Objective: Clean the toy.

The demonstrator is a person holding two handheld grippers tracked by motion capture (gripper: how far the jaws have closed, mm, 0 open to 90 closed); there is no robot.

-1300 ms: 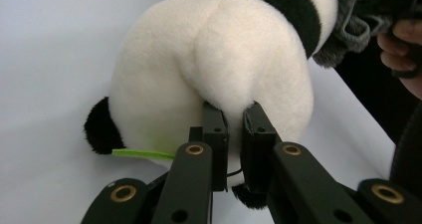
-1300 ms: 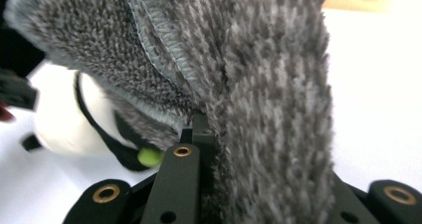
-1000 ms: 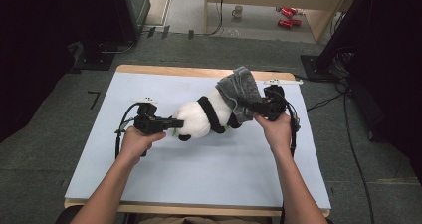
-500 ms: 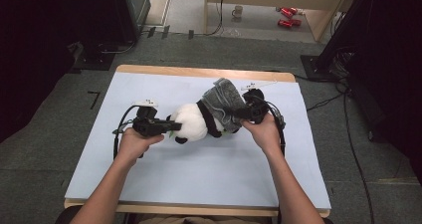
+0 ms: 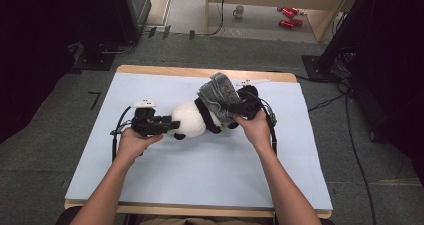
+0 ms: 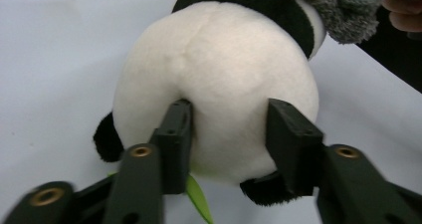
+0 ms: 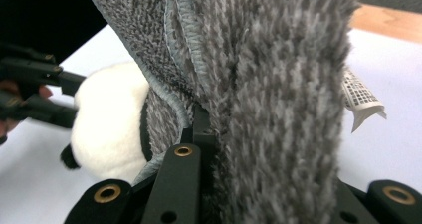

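The wide table point(image 5: 165, 195) with its pale blue sheet and wooden edge carries everything; its near edge is cut off at the bottom of the high view, where the person's forearms enter. Around it lies grey floor, with a mug point(image 5: 239, 10) and red objects point(image 5: 289, 16) at 12 o'clock, too small to make out further.

Near the table's centre, a little toward 12 o'clock, lies the black-and-white plush panda point(image 5: 192, 119). Its round white body points toward 9 o'clock; its head end, toward 3 o'clock, is hidden under the shaggy grey knitted cloth point(image 5: 218, 96), so no face can be seen.

The left tool point(image 5: 172, 127) sits at the panda's 9 o'clock end. In the left gripper view its jaws stand apart on either side of the white rump, having just been opening; the pads point(image 6: 174, 134) lie close against the fur, and whether they still touch it is hard to tell. A green leaf-like strip point(image 6: 197, 199) peeks out below, partly hidden by the left jaw.

The right tool point(image 5: 239, 107) is at the panda's 3 o'clock end. In the right gripper view the grey cloth covers most of the frame, hiding one jaw entirely; the tool is clamped on a thick fold of it. A white mesh tag point(image 7: 359, 97) hangs at 3 o'clock there, unreadable.
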